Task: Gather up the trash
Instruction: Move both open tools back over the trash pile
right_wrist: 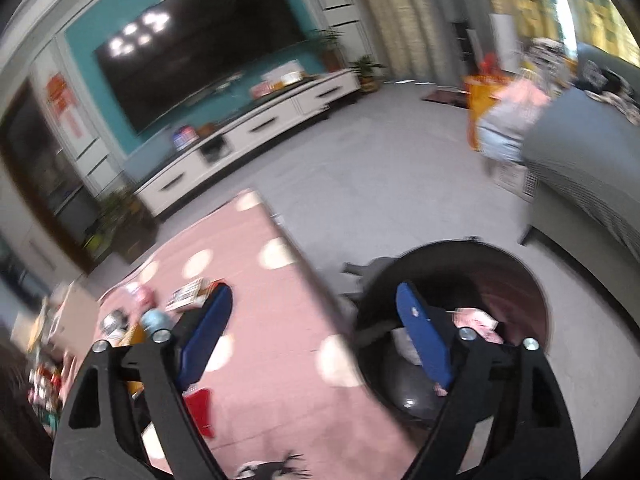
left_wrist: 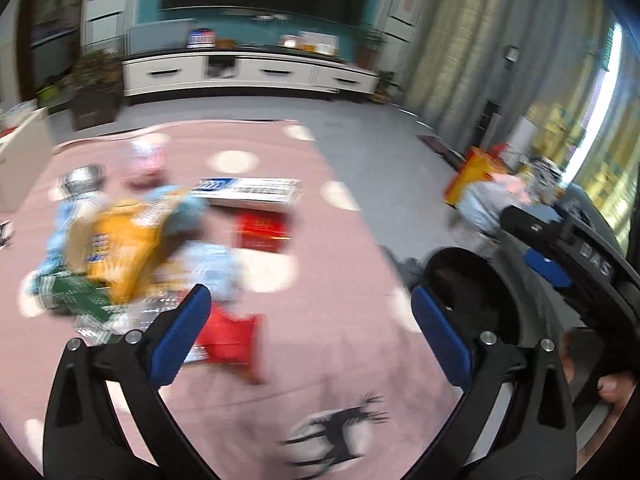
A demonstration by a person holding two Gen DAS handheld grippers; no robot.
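Both views are pretty motion-blurred, so take the small stuff with a grain of salt. The left gripper (left_wrist: 310,300) hangs over a pink polka-dot surface (left_wrist: 320,364) with its blue fingers spread wide apart and nothing between them. Just past its left finger lies a red wrapper (left_wrist: 232,334), and further out there's a messy heap of trash: a yellow snack bag (left_wrist: 120,244), something green (left_wrist: 68,294) beside it, a red packet (left_wrist: 260,230), and a white and blue box (left_wrist: 248,190) behind that. Too smeared to read any labels. The black trash bin (left_wrist: 464,280) sits off the right edge of the surface, just beyond the left gripper's right finger. In the right wrist view, the right gripper (right_wrist: 314,310) is also wide open and empty, hovering at the edge of the surface with its right finger in front of the bin's (right_wrist: 532,280) mouth. Inside the bin I can see a pinkish wrapper (right_wrist: 476,318) and some pale crumpled stuff. Background has a big TV (right_wrist: 200,52) on a teal wall above a white cabinet (right_wrist: 256,128), and a grey sofa (right_wrist: 580,152) on the right.
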